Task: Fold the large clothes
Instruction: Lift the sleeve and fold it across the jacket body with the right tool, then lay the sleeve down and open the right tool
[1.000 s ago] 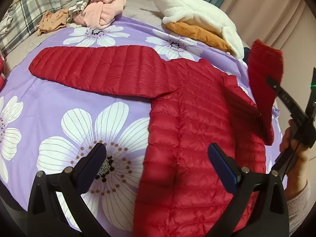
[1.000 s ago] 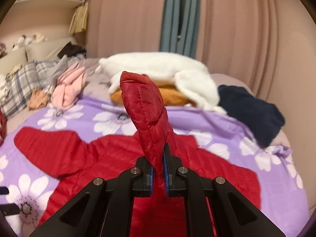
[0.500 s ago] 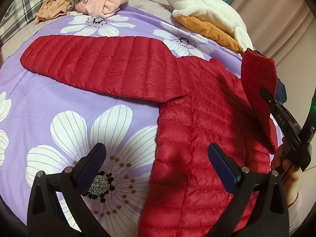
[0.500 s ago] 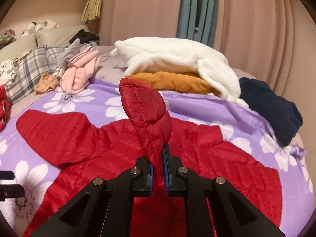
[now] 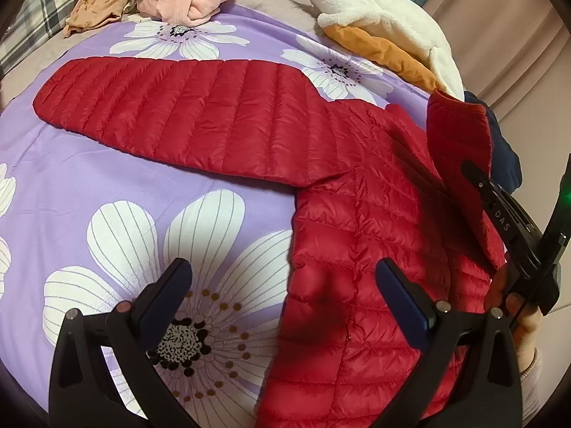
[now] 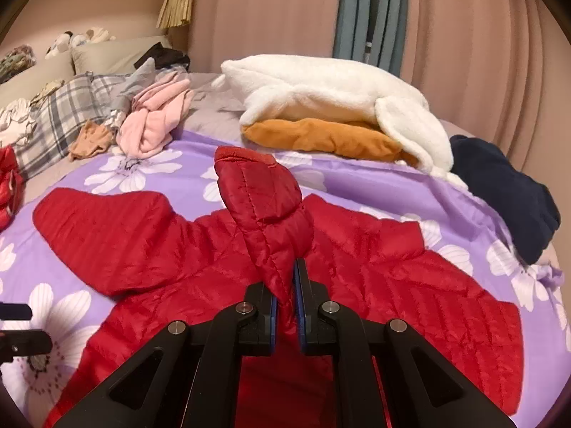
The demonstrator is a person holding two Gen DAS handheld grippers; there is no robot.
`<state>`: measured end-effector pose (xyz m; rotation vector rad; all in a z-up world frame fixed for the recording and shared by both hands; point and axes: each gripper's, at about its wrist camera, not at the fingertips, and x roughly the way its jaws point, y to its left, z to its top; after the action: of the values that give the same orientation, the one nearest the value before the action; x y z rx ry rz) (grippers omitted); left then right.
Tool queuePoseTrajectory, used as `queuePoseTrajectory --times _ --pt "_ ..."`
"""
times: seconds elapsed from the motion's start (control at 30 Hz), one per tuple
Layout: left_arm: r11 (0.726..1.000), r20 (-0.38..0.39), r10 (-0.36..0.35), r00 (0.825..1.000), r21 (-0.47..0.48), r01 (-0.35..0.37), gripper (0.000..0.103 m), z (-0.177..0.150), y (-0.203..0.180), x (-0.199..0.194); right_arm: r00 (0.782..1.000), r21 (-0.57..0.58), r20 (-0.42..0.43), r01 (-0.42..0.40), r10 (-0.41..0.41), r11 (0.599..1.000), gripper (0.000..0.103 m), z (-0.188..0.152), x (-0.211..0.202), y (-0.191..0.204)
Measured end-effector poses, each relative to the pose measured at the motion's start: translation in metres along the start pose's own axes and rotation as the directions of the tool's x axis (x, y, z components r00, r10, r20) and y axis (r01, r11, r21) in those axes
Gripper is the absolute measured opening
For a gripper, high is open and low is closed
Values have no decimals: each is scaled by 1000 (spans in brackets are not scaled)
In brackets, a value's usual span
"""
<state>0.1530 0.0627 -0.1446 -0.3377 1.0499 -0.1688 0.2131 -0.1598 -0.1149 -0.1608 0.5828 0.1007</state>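
Note:
A red quilted puffer jacket [image 5: 360, 249] lies flat on a purple bedsheet with white flowers [image 5: 107, 185]. One sleeve [image 5: 200, 117] stretches out flat to the left. My right gripper [image 6: 285, 285] is shut on the other sleeve [image 6: 260, 199], holding it up over the jacket's body [image 6: 410, 278] with the cuff pointing upward. In the left wrist view that lifted sleeve [image 5: 458, 135] stands at the right, with the right gripper [image 5: 474, 178] and a hand under it. My left gripper [image 5: 283, 278] hangs open and empty above the jacket's left side edge.
A white fleece [image 6: 332, 89] lies on an orange garment [image 6: 321, 139] at the back of the bed. A navy garment [image 6: 506, 189] sits at the right, a pink bundle [image 6: 157, 121] and a plaid blanket [image 6: 64, 114] at the left. Curtains hang behind.
Both grippers have sunk closer to the bed. The right one has brought the lifted sleeve lower over the jacket's body. The left one stays open.

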Motion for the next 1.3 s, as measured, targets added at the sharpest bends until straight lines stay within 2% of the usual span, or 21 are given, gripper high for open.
queuePoseTrajectory --times 0.33,1.17,1.2,1.3 --pt "1000 -13 -3 1000 -4 2 103 3 2 6 997 11 -67 -45 45 999 10 -5 16 9" --pt "1000 -31 15 999 -26 -15 103 7 16 17 983 21 -159 -91 93 996 10 -19 37 18" --pt "999 -31 13 999 -29 -14 103 7 17 18 976 35 -186 -109 114 993 12 -20 42 16" --pt "999 -29 5 1000 -54 -6 103 10 23 19 940 95 -284 -170 191 981 31 -27 57 14"
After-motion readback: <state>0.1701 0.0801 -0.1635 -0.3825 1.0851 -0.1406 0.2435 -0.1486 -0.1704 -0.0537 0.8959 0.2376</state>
